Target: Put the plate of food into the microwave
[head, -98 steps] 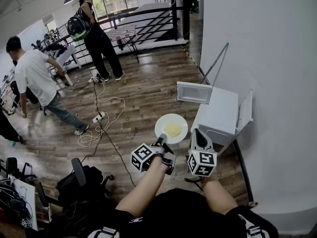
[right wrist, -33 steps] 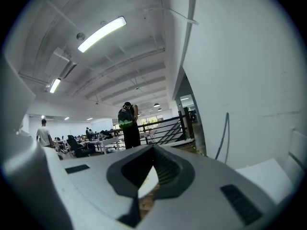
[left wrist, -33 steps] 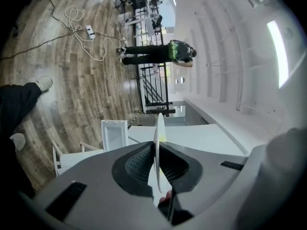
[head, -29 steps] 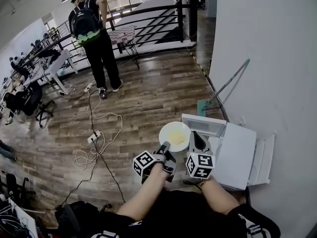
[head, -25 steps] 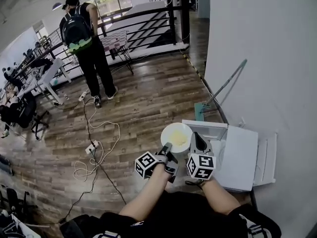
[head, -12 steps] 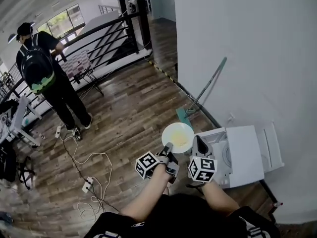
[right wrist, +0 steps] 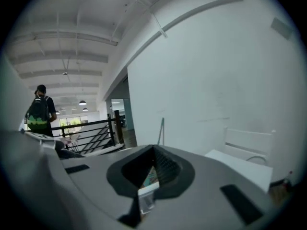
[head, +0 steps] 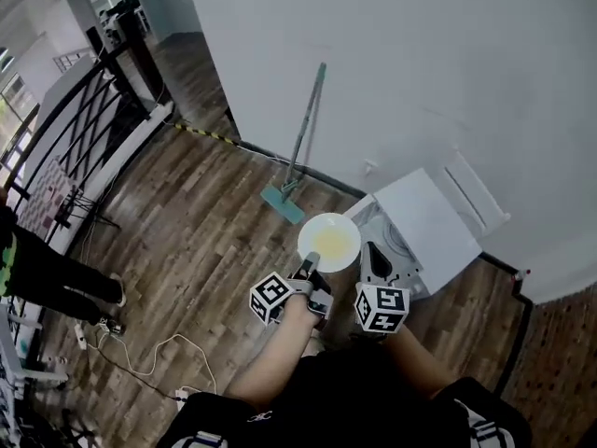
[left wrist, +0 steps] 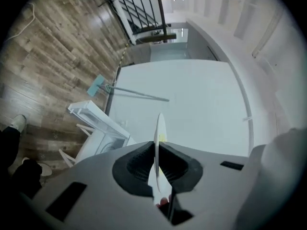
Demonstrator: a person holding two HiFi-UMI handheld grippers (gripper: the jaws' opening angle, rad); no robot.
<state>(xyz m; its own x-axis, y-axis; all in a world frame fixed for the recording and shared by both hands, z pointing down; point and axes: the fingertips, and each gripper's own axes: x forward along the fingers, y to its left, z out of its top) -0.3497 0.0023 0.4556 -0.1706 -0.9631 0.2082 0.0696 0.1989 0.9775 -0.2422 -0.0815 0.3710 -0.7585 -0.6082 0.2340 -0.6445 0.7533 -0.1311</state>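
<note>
Mop (head: 282, 203) against white wall (head: 420, 54)

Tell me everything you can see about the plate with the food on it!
The plate is round, white and smooth. Pale yellow food lies in its middle. It is held roughly level in the air, above the wooden floor, close beside the white microwave. Only the left gripper touches it: its jaws are shut on the near rim, the thin edge pinched between the black pads.
</note>
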